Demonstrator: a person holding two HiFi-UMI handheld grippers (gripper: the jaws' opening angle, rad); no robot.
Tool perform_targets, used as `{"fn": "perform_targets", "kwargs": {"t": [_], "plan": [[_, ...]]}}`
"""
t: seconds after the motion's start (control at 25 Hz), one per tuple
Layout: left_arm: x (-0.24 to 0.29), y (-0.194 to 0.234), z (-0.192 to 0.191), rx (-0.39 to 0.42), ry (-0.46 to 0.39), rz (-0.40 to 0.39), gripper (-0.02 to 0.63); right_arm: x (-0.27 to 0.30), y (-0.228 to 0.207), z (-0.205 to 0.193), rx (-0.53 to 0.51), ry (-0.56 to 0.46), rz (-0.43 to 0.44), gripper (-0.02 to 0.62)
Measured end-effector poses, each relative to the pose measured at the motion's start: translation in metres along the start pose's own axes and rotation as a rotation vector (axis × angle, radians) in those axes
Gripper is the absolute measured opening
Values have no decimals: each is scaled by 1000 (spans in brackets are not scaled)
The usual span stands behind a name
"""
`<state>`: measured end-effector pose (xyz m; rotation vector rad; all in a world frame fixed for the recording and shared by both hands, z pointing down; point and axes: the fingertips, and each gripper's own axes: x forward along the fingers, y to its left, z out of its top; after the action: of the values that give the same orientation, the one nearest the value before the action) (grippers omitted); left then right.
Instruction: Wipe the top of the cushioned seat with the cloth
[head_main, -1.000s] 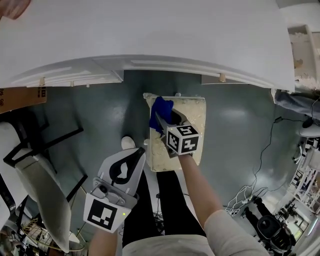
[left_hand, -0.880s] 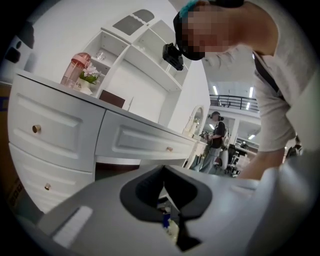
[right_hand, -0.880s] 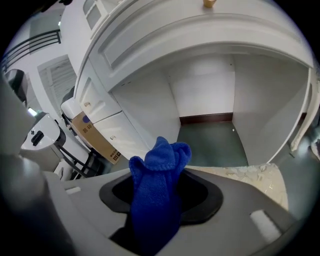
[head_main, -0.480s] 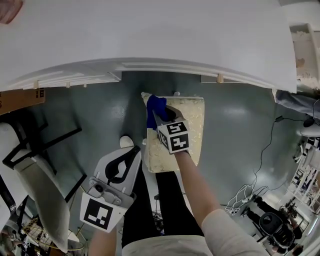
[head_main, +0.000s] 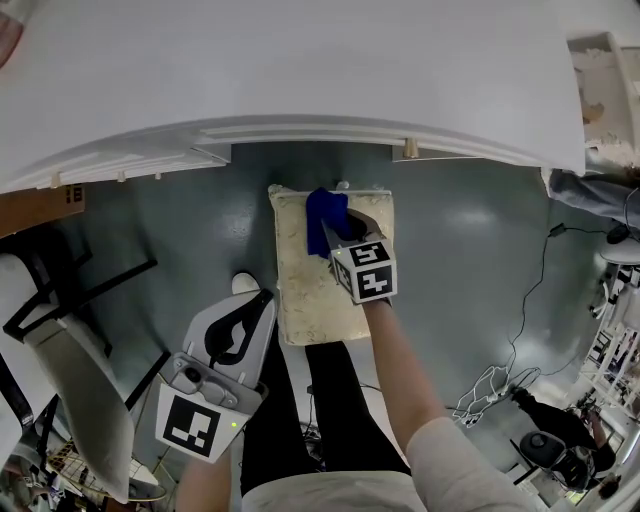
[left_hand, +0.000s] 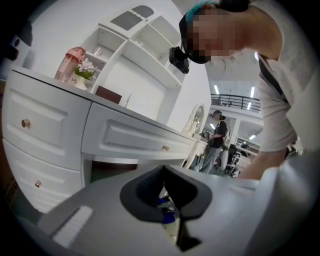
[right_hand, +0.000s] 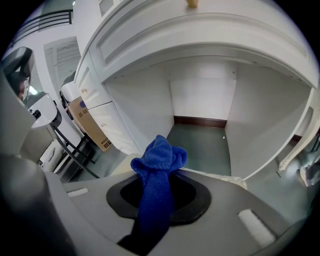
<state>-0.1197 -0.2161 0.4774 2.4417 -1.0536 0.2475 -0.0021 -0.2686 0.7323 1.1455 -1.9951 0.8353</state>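
Note:
The cream cushioned seat (head_main: 305, 285) stands on the grey floor just in front of the white dressing table. A blue cloth (head_main: 324, 216) lies on its far middle part. My right gripper (head_main: 336, 233) is shut on the cloth and reaches over the seat from the near right. In the right gripper view the cloth (right_hand: 159, 167) bunches up between the jaws, with the seat edge (right_hand: 123, 166) behind it. My left gripper (head_main: 262, 298) hangs off the seat's near left corner, shut and holding nothing. Through its jaws (left_hand: 163, 172) I glimpse the cloth (left_hand: 168, 216).
The white dressing table (head_main: 300, 80) overhangs the far side, with drawers (left_hand: 45, 130) and a pink bottle (left_hand: 70, 62) on top. A black-framed chair (head_main: 70, 300) and a cardboard box (head_main: 40, 200) sit at left. Cables (head_main: 500, 380) lie at right. Another person (left_hand: 217, 140) stands far off.
My right gripper swept the cloth first to the seat's far left edge, then rightward to its far middle. The left gripper stayed about where it was.

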Motion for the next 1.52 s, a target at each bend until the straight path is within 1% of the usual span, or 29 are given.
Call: {"fn": "perform_targets", "kwargs": {"t": [0.36,0.6,0.72,0.92,1.24,1.52], "plan": [[26,-37,-1,10,2,-23,0,-39,-83,-26,63,-5,-105,89],[38,-62,-4,17,9,-32,0,-59,-116,-43,114,-12,-133,89],[41,-71,-6,18,7,-28,0,-62,-119,-47,125,-11,-120,86],[44,-83,-7,25,-5,-9,0,-65,-113,-51,97,-18,-107,80],[37,-95,-8,29,-12,20,0,-81,-99,-79,85,-20,-70,78],[19,-89,-6,56,-7,44,0,-82,-96,-81,96,8,-95,77]]}}
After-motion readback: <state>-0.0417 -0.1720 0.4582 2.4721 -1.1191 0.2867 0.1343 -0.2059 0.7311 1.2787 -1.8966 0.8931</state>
